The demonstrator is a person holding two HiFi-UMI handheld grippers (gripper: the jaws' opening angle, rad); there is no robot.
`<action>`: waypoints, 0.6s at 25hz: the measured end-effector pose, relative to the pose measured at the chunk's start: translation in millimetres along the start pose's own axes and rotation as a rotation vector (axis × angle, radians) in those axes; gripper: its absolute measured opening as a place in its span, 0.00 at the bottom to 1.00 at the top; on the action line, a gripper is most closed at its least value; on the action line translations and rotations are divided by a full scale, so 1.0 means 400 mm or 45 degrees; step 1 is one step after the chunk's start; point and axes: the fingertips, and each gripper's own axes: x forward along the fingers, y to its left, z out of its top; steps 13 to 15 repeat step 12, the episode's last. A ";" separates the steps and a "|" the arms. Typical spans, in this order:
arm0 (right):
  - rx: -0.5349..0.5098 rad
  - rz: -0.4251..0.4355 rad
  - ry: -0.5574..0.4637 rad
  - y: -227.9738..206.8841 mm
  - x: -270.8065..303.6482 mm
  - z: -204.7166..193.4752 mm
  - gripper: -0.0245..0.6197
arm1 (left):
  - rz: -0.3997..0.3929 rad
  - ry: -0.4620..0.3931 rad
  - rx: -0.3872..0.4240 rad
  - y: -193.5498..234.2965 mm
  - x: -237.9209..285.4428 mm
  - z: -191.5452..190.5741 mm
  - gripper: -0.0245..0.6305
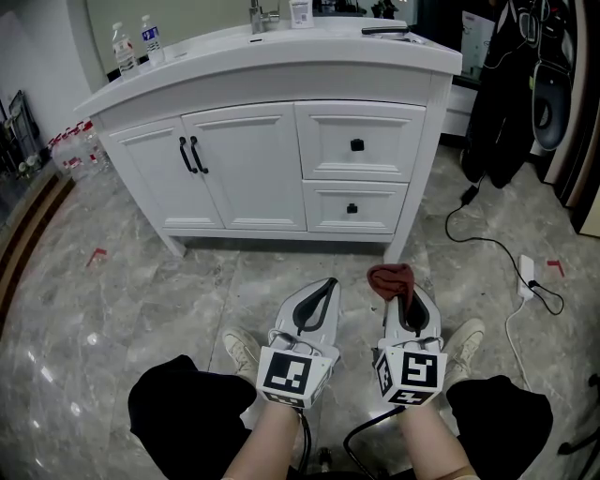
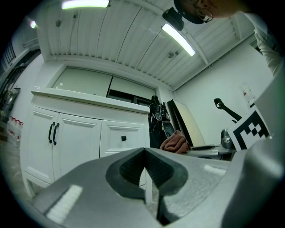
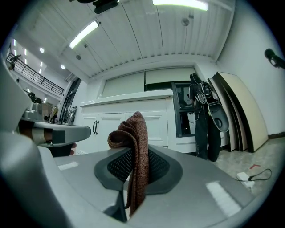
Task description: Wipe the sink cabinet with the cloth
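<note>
The white sink cabinet stands ahead with two doors on its left and two drawers on its right; it also shows as the sink cabinet and the sink cabinet. A brown cloth is pinched in my right gripper, whose jaws are shut on it; in the right gripper view the cloth sticks up and droops between the jaws. My left gripper is shut with nothing in it, level beside the right one. Both hang low over the floor, well short of the cabinet.
Two water bottles, a faucet and small items sit on the countertop. A black bag hangs at the right. A cable and white power strip lie on the marble floor at right. My knees and shoes are below.
</note>
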 end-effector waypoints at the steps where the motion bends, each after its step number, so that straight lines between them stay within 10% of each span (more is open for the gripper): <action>1: 0.001 -0.002 -0.002 -0.002 -0.001 0.001 0.16 | -0.003 0.003 -0.003 -0.002 0.000 -0.001 0.04; 15: 0.020 -0.008 0.005 -0.015 0.002 -0.005 0.16 | -0.029 0.018 -0.007 -0.019 0.009 -0.019 0.04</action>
